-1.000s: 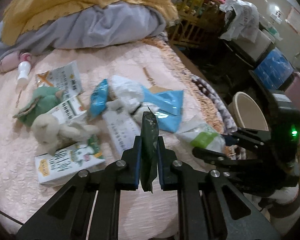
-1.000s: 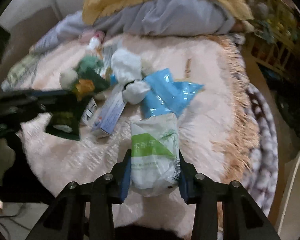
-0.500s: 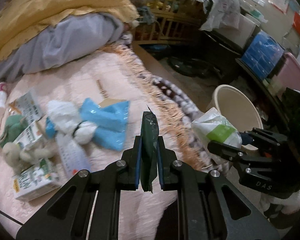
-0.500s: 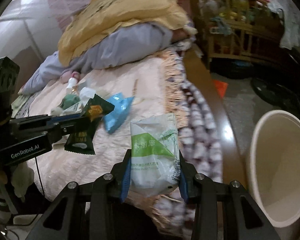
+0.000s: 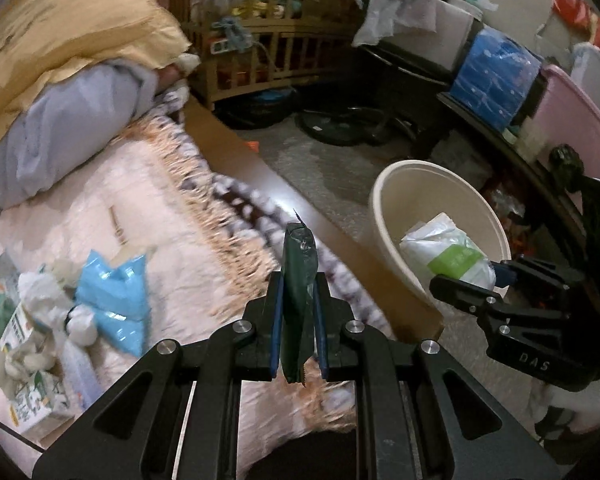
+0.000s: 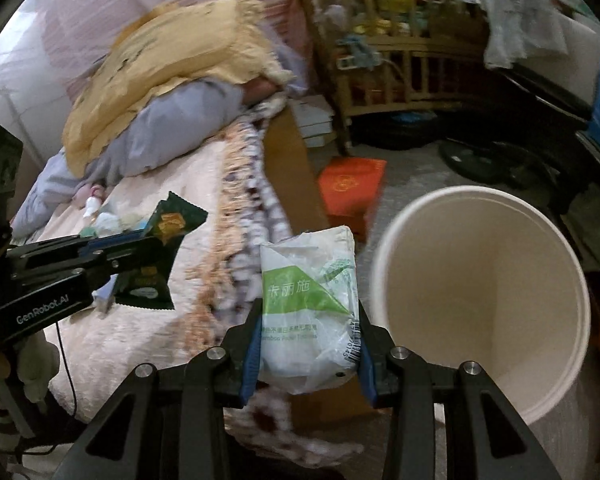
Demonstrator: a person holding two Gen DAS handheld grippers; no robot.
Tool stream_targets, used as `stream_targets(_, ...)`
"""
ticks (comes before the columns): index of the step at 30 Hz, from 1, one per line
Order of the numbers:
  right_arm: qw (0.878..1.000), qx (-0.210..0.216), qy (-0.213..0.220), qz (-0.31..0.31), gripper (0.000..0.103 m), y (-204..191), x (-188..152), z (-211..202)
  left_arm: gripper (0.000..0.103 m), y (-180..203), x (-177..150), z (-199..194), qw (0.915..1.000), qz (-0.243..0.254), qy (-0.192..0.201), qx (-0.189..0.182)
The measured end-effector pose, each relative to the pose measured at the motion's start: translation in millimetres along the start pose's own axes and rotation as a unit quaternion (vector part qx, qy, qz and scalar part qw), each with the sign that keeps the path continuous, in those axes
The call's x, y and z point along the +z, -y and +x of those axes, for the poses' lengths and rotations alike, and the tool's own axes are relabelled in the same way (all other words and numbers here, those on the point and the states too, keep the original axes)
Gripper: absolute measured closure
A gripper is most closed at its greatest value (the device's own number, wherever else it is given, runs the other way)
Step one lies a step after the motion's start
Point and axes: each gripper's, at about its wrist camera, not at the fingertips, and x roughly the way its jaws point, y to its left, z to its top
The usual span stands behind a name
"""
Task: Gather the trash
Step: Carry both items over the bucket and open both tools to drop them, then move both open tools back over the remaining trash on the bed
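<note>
My left gripper (image 5: 298,320) is shut on a dark green snack wrapper (image 5: 298,280), held edge-on above the bed's fringed edge; it also shows in the right wrist view (image 6: 156,256). My right gripper (image 6: 306,344) is shut on a white tissue pack with a green label (image 6: 308,304). In the left wrist view the pack (image 5: 448,256) hangs over the near rim of the cream bin (image 5: 388,216). In the right wrist view the bin (image 6: 480,208) stands on the floor just right of the pack and looks empty.
More trash lies on the pink bed (image 5: 148,200): a blue wrapper (image 5: 112,296), crumpled white tissue (image 5: 36,292), small cartons (image 5: 32,404). Yellow and grey bedding (image 5: 60,92) is piled at the head. A wooden crib (image 5: 268,52), an orange box (image 6: 352,184) and storage boxes crowd the floor.
Both grippers have swung right, from over the bed to the bedside floor. The tissue pack now hangs at the bin's rim. Both holds are unchanged.
</note>
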Motion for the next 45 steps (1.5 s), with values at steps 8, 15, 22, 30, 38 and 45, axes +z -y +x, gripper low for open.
stream_targets(8, 0.999, -0.025, 0.003, 0.039, 0.065, 44.5, -8.2, -8.8, 0.091, 39.0, 12.0, 20.4, 0.9994, 0.034, -0.004, -0.006)
stream_targets(15, 0.997, -0.043, 0.001, 0.070, 0.065, 80.2, -16.7, -10.0, 0.092, 63.8, 23.3, 40.7, 0.9985, 0.043, -0.010, -0.031)
stream_targets(22, 0.993, -0.059, -0.003, 0.100, 0.065, 109.9, -24.7, -10.5, 0.092, 87.3, 34.8, 65.0, 0.9955, 0.030, -0.026, -0.086)
stream_targets(30, 0.990, -0.070, -0.010, 0.125, 0.065, 134.6, -29.3, -4.1, 0.091, 102.2, 44.4, 88.1, 0.9923, 0.021, -0.038, -0.116)
stream_targets(38, 0.989, -0.072, -0.013, 0.126, 0.065, 136.4, -27.5, -1.0, 0.091, 103.6, 46.8, 98.5, 0.9905, 0.013, -0.040, -0.131)
stream_targets(45, 0.987, -0.091, -0.006, 0.135, 0.053, 135.5, -23.2, 1.2, 0.050, 95.4, 46.7, 93.9, 0.9878, -0.013, -0.030, -0.153)
